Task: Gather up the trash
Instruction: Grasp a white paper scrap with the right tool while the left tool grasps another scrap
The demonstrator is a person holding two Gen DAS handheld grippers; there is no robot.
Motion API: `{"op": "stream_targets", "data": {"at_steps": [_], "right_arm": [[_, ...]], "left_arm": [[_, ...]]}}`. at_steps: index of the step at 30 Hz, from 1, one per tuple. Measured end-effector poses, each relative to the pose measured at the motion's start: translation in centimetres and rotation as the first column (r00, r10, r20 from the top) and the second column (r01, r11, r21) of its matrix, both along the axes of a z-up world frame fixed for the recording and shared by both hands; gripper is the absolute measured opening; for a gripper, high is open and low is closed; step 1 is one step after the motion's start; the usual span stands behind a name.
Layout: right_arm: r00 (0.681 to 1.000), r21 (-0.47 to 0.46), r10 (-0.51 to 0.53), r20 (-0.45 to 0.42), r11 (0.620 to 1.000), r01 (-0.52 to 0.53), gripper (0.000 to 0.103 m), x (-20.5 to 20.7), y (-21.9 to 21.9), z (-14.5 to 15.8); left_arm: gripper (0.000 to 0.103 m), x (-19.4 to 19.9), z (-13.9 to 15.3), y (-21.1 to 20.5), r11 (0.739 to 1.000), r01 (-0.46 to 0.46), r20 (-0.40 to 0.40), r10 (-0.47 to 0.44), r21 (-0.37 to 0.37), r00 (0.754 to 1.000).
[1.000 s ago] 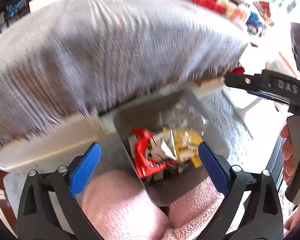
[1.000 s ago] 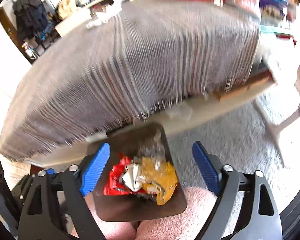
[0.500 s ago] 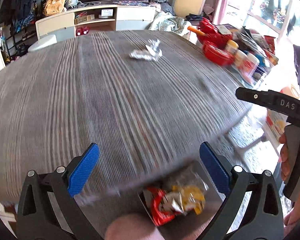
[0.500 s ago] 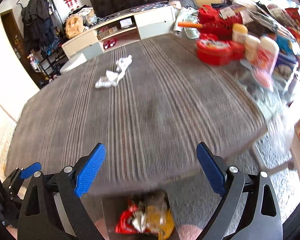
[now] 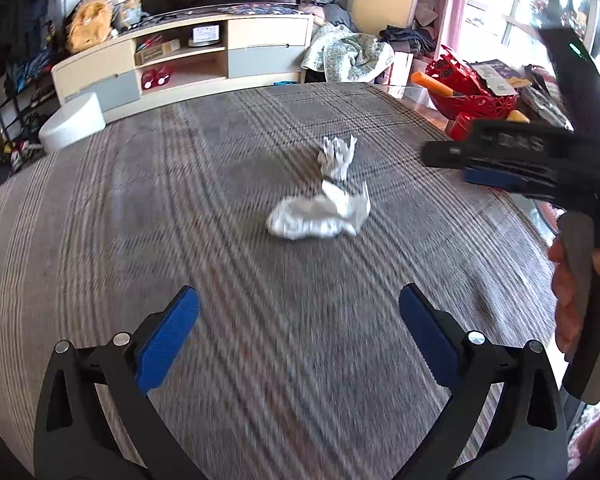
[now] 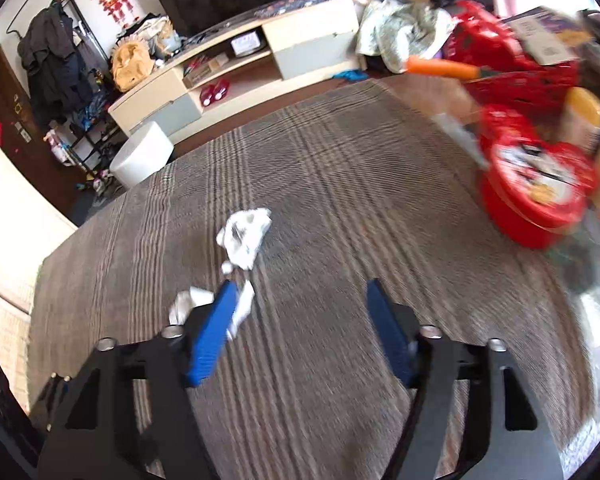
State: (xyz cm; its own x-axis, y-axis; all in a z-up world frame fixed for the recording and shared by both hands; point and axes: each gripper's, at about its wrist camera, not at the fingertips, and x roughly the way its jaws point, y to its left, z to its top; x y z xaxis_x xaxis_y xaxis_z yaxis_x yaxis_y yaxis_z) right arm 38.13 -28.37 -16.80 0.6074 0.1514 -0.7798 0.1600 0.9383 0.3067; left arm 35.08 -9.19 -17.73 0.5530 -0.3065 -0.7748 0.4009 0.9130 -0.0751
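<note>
The task's thing is a piece of crumpled white paper trash (image 5: pixel 327 204), made up of a larger flattened wad nearer the cameras and a smaller, more upright twisted tuft behind it; the two parts appear joined, but motion blur prevents confirmation. It lies near the middle of a table covered by a grey-brown plaid tablecloth (image 5: pixel 220 184). In the right wrist view the same trash (image 6: pixel 242 240) sits just ahead of and partly behind the left-hand blue pad. The left gripper (image 5: pixel 298 328) hangs above the cloth with its jaws spread wide and nothing between them. The right gripper (image 6: pixel 300 328) has its jaws closing, roughly half apart, with only bare cloth between the pads; it holds nothing. A hand (image 5: pixel 572 280) grips the right gripper's handle at the right edge of the left wrist view. At the far right of the table stand a red round tin (image 6: pixel 536 188) and a red basket (image 5: pixel 472 88). Beyond the table are a low cream TV cabinet (image 5: pixel 188 56), a white round stool (image 5: pixel 72 120), and a rack of dark clothing (image 6: pixel 56 68).
</note>
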Motion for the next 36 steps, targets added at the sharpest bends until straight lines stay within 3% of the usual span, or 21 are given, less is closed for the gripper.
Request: {"op": "stream_targets", "data": {"at_steps": [2,4,12,14,16,19,22,26,34,36], "right_arm": [[1.000,0.005,0.023,-0.009,1.000,-0.023,0.047,1.6,0.5,-0.3],[0.998,0.016,0.052,-0.022,0.999,-0.052,0.044,3.2,1.0,-0.7],[0.988,0.110,0.134,-0.074,0.986,-0.125,0.043,7.2,1.9,-2.8],[0.986,0.105,0.147,-0.084,0.985,-0.138,0.029,7.6,2.4,-3.2],[0.985,0.116,0.150,-0.081,0.983,-0.141,0.025,7.8,2.6,-3.5],[0.990,0.056,0.129,-0.054,0.990,-0.126,0.014,7.5,2.5,-2.6],[0.995,0.027,0.103,-0.010,0.994,-0.102,0.013,6.7,1.0,-1.3],[0.997,0.052,0.073,-0.005,0.996,-0.072,0.013,5.8,-1.7,-1.1],[0.998,0.065,0.050,-0.032,0.997,-0.048,0.013,2.3,-3.7,-1.7],[0.998,0.049,0.054,-0.032,0.997,-0.053,0.013,0.5,-3.6,-1.6]], "left_arm": [[0.095,1.2,-0.3,-0.6,1.000,0.009,-0.002,-0.009,0.010,1.000],[0.094,2.3,-0.6,-1.1,1.000,0.011,-0.006,-0.011,0.017,1.000],[0.091,5.3,-2.3,-1.6,0.999,0.029,-0.047,-0.028,0.020,0.999],[0.091,5.6,-2.7,-1.9,0.999,0.037,-0.044,-0.036,0.034,0.998],[0.091,5.8,-2.9,-2.1,0.999,0.038,-0.047,-0.036,0.032,0.998],[0.089,6.4,-3.1,-2.7,0.999,0.035,-0.048,-0.034,0.020,0.998],[0.087,6.7,-3.2,-3.4,0.999,0.043,-0.050,-0.042,0.014,0.998],[0.075,6.8,-3.5,-4.7,0.998,0.056,-0.044,-0.055,0.031,0.998],[0.018,5.2,-2.7,-5.2,0.996,0.087,-0.057,-0.086,0.018,0.995],[0.014,4.3,-2.4,-4.9,0.995,0.092,-0.054,-0.091,0.026,0.994]]}}
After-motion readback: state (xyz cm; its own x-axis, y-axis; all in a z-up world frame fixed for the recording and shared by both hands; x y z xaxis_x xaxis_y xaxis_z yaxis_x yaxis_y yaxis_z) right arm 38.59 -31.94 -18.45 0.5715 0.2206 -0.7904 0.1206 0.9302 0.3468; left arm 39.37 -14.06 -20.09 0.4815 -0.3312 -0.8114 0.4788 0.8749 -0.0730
